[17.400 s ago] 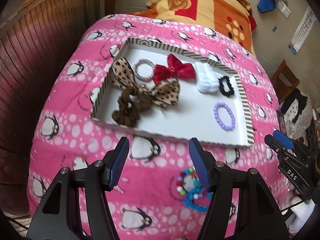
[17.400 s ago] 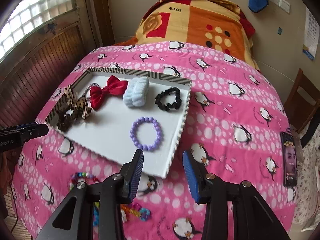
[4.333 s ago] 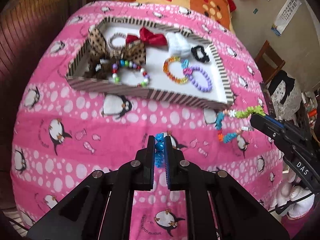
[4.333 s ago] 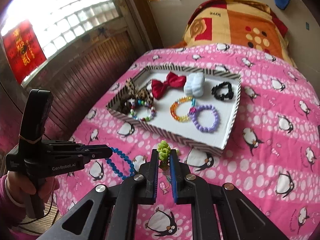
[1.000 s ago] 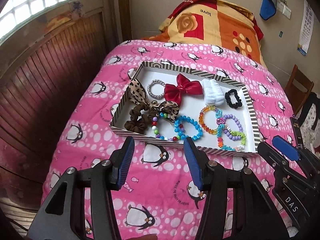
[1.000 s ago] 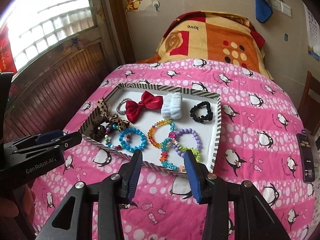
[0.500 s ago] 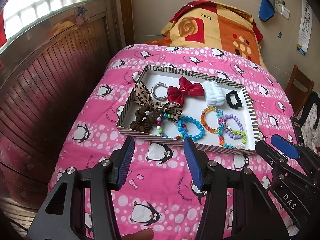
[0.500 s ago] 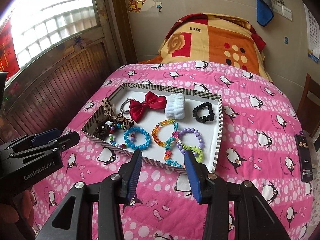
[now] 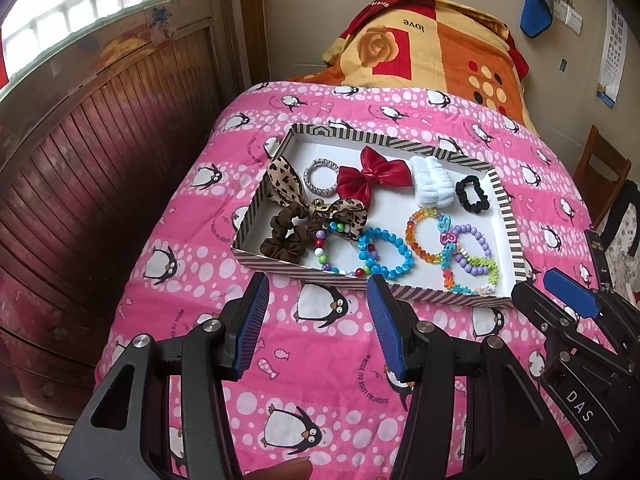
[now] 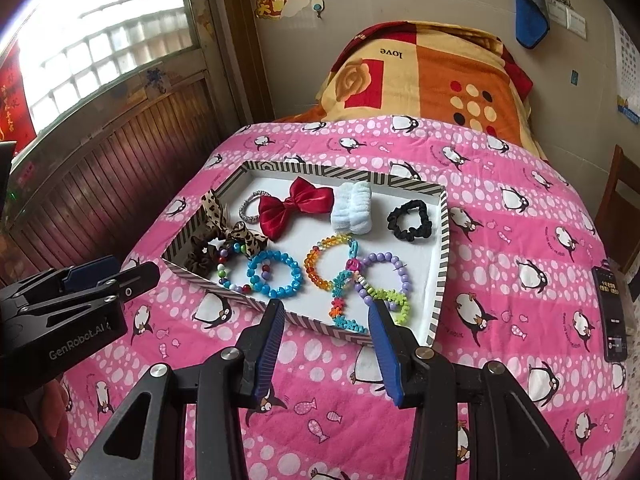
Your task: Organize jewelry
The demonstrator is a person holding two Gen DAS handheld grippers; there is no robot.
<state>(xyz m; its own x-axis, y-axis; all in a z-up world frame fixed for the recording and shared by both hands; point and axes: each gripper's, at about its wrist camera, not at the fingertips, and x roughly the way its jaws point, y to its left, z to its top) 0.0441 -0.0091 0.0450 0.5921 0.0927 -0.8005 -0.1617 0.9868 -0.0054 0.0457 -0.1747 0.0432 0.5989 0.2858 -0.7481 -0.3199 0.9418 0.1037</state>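
Note:
A striped-rim white tray [image 9: 506, 212] [image 10: 442, 248] lies on the pink penguin quilt. In it are a red bow [image 9: 374, 176] [image 10: 294, 206], a white scrunchie [image 9: 432, 186], a black scrunchie [image 10: 410, 220], a leopard bow [image 9: 316, 206], a blue bead bracelet [image 9: 384, 254] [image 10: 274, 274], an orange bracelet [image 10: 326, 262], a purple bracelet [image 10: 386, 276] and a green-and-multicolour chain [image 10: 394, 300]. My left gripper [image 9: 316, 328] hangs open over the quilt in front of the tray, nothing between its pads. My right gripper [image 10: 326, 344] is open too, just short of the tray's near edge.
An orange and yellow blanket [image 10: 420, 76] is heaped at the bed's far end. A wood-panelled wall [image 9: 80, 152] runs along the left side. A phone [image 10: 610, 312] lies on the quilt at right, with a wooden chair [image 9: 604, 168] beyond the bed edge.
Since four seconds ago both grippers have let go of their bracelets, which now lie in the tray, and have drawn back. Over the last second nothing moves.

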